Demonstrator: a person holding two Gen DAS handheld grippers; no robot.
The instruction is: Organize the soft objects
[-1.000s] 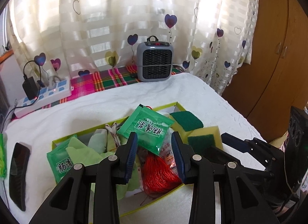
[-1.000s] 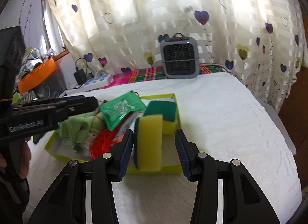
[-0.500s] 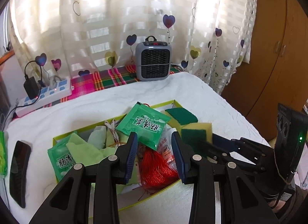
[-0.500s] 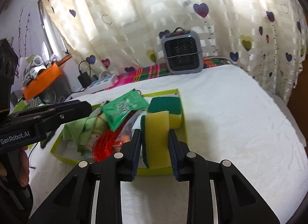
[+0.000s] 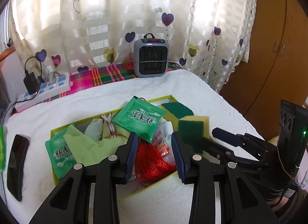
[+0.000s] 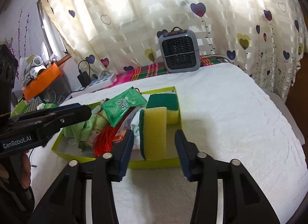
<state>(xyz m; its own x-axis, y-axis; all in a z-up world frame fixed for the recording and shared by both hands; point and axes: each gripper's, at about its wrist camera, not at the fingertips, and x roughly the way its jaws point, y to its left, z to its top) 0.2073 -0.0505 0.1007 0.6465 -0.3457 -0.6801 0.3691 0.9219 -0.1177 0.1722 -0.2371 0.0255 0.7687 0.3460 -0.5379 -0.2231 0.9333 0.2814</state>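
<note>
A: What did the right claw [image 6: 154, 147] look like?

B: Its jaws were opening, w/ a yellow sponge [image 6: 154, 133] standing on edge between them, green scrub side facing left. The pads didn't press it; there was a gap on each side. The sponge stood inside a lime-green box [image 6: 174, 163], at its near right corner.

A: And the left claw [image 5: 155, 154]?

B: Spread apart, pinching nothing. It hung over the same box, above a bundle of red cord [image 5: 152, 164]. In the right wrist view it came in from the left as a dark arm.

A: What else was in the box?

B: A second sponge [image 6: 163, 101], green side up, lay at the far right corner, just behind the standing one. A green sachet [image 5: 139, 120] w/ printed characters rested tilted on top of the pile. Another green sachet [image 5: 59, 154] lay at the left end, beside a pale green cloth [image 5: 86, 148].

A: Where did the box sit?

B: On a white towel-like cover [image 6: 231, 118]; can't tell if it was a bed or table under it. Behind were a small grey heater [image 5: 151, 58], a power strip [image 5: 44, 90] w/ a plugged-in adapter, and a heart-print curtain [image 5: 115, 12]. A dark flat item [image 5: 16, 166] lay left of the box.
</note>
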